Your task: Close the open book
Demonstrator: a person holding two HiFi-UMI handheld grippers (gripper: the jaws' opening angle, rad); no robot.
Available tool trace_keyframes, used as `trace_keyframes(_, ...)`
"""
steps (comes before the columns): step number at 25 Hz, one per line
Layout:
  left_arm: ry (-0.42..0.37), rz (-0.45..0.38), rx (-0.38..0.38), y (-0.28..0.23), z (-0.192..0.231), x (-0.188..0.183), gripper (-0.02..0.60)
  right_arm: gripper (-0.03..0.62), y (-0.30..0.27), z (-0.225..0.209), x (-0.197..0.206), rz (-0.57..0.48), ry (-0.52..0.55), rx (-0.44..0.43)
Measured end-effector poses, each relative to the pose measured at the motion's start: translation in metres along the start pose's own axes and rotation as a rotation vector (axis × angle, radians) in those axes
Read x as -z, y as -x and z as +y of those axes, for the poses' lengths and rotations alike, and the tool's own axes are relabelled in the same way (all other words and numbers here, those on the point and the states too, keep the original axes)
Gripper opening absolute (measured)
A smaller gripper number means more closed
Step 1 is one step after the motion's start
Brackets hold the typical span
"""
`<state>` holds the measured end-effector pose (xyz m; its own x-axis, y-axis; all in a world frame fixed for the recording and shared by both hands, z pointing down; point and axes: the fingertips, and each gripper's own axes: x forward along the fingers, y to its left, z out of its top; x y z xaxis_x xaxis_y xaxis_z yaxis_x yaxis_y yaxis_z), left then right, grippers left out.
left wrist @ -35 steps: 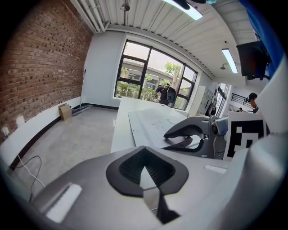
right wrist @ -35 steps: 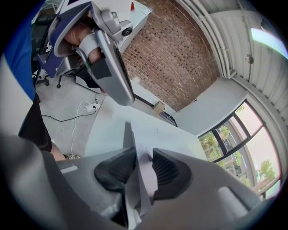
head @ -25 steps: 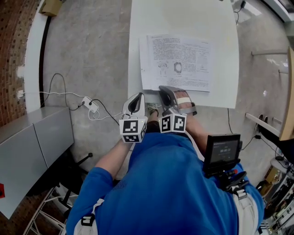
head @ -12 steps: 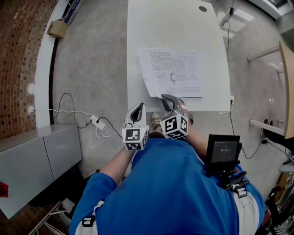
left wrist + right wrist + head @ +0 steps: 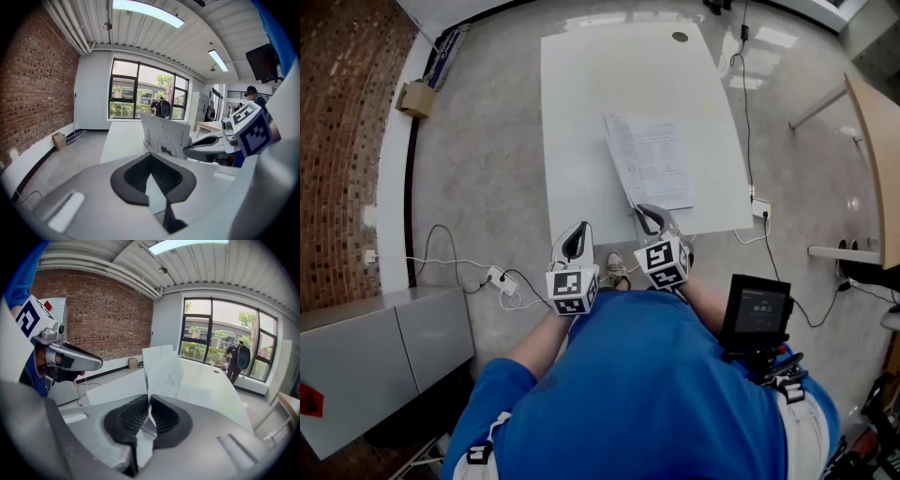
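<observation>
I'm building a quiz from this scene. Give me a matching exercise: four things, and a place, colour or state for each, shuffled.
1 book
2 cardboard box
3 left gripper
4 wall

A brick
B jaws together, empty
C on the white table
D on the floor

Pairs: 1-C, 2-D, 3-B, 4-A

No text here can be read.

- Book [image 5: 652, 159]: the pages carry dense printed lines and a small figure, all too fine to read in the head view. In the left gripper view the upright page [image 5: 165, 137] shows a dark illustration and a short vertical row of marks, possibly a caption. It can't be made out.
- Left marker cube [image 5: 572, 291] and right marker cube [image 5: 666, 264]: black-and-white square code patterns only, no letters or digits.
- Screen [image 5: 757, 312] at the person's chest: lit, with faint rows, unreadable.
</observation>
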<state>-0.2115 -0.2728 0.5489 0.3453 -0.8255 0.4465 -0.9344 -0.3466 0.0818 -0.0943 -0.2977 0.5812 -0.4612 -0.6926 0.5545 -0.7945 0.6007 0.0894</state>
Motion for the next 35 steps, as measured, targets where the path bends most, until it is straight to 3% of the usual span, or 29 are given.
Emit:
trace_keyframes(15,-0.064,0.003,0.042,-0.008,-0.035,-0.014,0.006,0.020,0.012,-0.067,0.062,0.071,-0.514,0.058)
trace_keyframes(22,-0.066,0.020,0.035,-0.005,-0.038,-0.016,0.006,0.021,0.010,-0.079,0.083,0.103,-0.693,0.044)
trace_keyframes(29,-0.066,0.030,0.034,-0.007,-0.040,-0.016,0.006,0.036,0.009,-0.086,0.087,0.078,-0.806,0.012)
trace_keyframes(35,-0.060,0.031,0.042,-0.015,-0.043,-0.012,0.006,0.058,0.010,-0.093,0.088,0.043,-0.839,0.000)
